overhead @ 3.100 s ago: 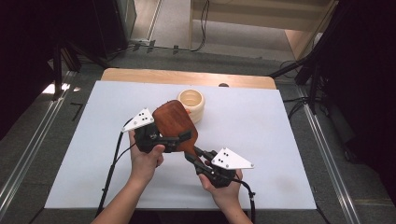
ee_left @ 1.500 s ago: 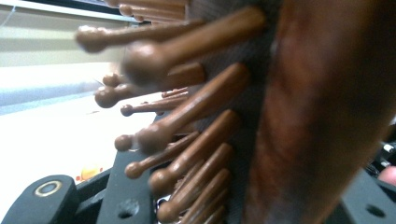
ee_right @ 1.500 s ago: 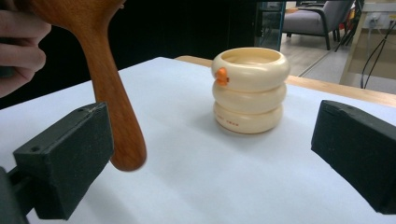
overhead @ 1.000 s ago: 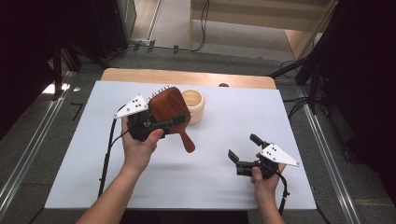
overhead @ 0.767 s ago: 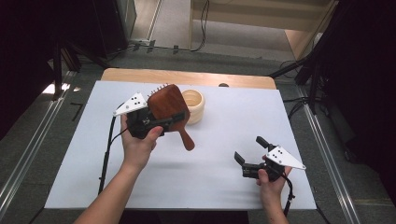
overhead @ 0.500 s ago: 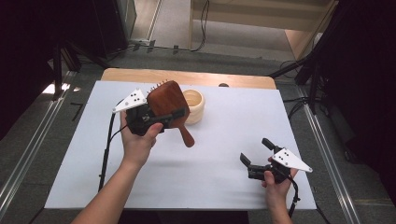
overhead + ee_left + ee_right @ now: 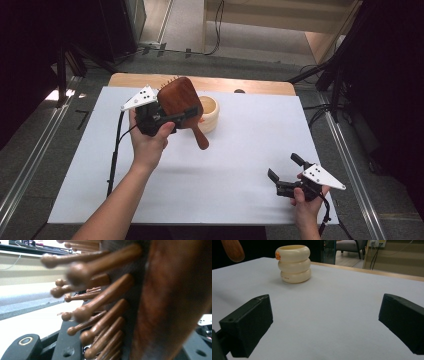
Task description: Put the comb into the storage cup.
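Hairbrush point(image 7: 181, 102) clamped by left gripper point(image 7: 172, 117) at 10 o'clock; right gripper point(image 7: 285, 170) held wide open, empty, at 4 o'clock

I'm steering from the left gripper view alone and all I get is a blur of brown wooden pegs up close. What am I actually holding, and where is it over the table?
Observer: The left gripper is shut on a wooden hairbrush, lifted above the white table cover, handle pointing down toward the person.
Operator: Anything near it?
Observer: A cream ribbed cup stands upright on the cover just behind the brush's handle, with a small orange spot at its rim.
Operator: And the other hand?
Observer: The right gripper sits low at the near right corner of the cover, jaws wide apart with nothing between them.
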`<state>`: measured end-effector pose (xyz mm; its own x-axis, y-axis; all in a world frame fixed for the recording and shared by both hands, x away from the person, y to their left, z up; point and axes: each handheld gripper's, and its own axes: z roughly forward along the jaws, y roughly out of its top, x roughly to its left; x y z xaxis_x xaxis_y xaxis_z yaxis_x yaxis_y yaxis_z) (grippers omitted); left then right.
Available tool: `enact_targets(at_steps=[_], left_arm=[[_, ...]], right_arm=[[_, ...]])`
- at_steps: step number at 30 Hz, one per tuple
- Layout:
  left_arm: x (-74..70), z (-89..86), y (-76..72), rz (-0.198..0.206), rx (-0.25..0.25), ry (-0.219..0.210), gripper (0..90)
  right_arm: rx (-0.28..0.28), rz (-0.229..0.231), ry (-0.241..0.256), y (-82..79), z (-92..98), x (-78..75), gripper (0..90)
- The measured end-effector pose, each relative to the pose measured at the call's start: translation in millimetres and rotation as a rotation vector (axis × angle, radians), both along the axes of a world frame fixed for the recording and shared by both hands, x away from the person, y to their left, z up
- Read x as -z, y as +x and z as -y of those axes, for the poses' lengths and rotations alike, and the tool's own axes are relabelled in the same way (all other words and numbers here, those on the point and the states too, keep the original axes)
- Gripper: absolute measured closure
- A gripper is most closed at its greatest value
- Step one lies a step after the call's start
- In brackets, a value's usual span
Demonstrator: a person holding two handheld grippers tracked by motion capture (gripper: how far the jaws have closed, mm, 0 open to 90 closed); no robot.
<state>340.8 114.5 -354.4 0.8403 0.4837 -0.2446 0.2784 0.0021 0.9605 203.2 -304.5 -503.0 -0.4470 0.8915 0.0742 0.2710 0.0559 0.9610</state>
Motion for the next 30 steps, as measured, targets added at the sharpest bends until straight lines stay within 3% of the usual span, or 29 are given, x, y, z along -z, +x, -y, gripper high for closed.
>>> enact_targets(at_steps=[30], left_arm=[[-19.0,5.5,34.8,0.023,-0.037,0.003,54.7]], right_arm=[[0.010,-0.008,0.026,-1.8,9.3,5.1,0.0]])
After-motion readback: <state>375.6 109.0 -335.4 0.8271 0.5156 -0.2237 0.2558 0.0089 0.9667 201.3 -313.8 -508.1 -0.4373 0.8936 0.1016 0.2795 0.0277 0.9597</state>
